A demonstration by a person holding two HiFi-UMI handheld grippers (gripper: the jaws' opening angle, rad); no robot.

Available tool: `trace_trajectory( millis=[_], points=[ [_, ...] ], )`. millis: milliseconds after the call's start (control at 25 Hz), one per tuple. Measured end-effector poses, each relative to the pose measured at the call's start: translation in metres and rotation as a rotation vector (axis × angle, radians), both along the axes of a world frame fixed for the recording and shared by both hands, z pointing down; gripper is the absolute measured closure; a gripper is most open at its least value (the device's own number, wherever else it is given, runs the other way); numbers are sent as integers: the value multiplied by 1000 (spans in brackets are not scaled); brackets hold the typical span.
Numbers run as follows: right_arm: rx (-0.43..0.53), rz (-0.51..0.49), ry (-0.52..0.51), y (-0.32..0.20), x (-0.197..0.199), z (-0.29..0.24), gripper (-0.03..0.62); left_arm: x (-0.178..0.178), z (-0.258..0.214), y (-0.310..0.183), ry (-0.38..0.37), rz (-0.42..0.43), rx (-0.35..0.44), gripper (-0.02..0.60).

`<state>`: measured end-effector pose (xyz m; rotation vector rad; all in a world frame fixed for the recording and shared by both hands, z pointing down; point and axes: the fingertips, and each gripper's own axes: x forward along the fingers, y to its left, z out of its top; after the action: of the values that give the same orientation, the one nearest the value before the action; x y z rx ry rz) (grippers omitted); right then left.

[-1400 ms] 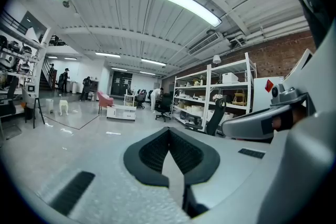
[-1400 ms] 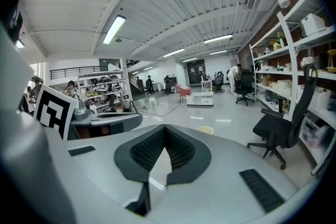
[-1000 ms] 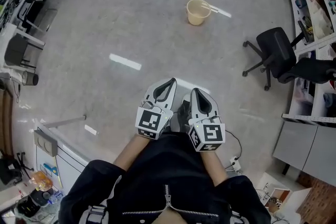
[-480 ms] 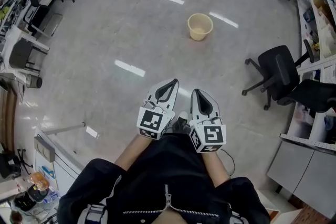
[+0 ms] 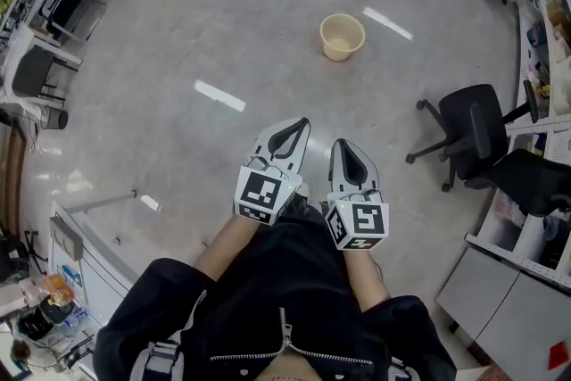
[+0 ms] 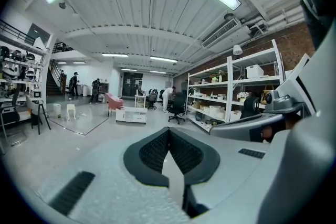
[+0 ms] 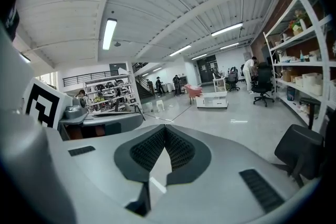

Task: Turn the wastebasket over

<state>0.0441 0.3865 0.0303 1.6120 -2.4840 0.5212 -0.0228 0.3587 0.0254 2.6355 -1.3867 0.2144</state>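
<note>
left gripper (image 5: 300, 128): my jaws are together, nothing between them (the ribbed pads (image 6: 151, 152) meet at the tip in the left gripper view).
right gripper (image 5: 344, 147): jaws together too and empty; its pads (image 7: 148, 149) meet at the tip in the same way.
pose: both grippers are held side by side, close in front of my black jacket (image 5: 268, 308), tips pointing away from me. The marker cubes face up at the head camera.
wastebasket (image 5: 342, 37): beige and round, standing upright on the floor (image 5: 178, 40) with its mouth up. It is well apart from both grippers, ahead of them and slightly to the right in the head view. Neither gripper is touching it.
office chair (image 5: 471, 122): black, on castors, right of the wastebasket and apart from it.
shelving (image 6: 231, 86): white racks along the right wall in the left gripper view, with boxes on them.
low white table (image 6: 131, 114): far down the room, with a pink seat (image 6: 113, 102) just beside it.
</note>
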Motion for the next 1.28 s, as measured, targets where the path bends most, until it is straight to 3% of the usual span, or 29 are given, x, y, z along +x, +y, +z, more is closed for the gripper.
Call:
trace_trajectory(
  millis=[400,960,1280],
  points=[
    [-27,34,2,-46,-20,14,585,-11,14,-56,10,43,-21,577],
    [-6,137,60,-216,-55,-2,585,-38,8,-226,60,163,-21,576],
    [-36,211,81,-262,-68,6,585,-63,17,-288,89,196,-45,576]
  ],
)
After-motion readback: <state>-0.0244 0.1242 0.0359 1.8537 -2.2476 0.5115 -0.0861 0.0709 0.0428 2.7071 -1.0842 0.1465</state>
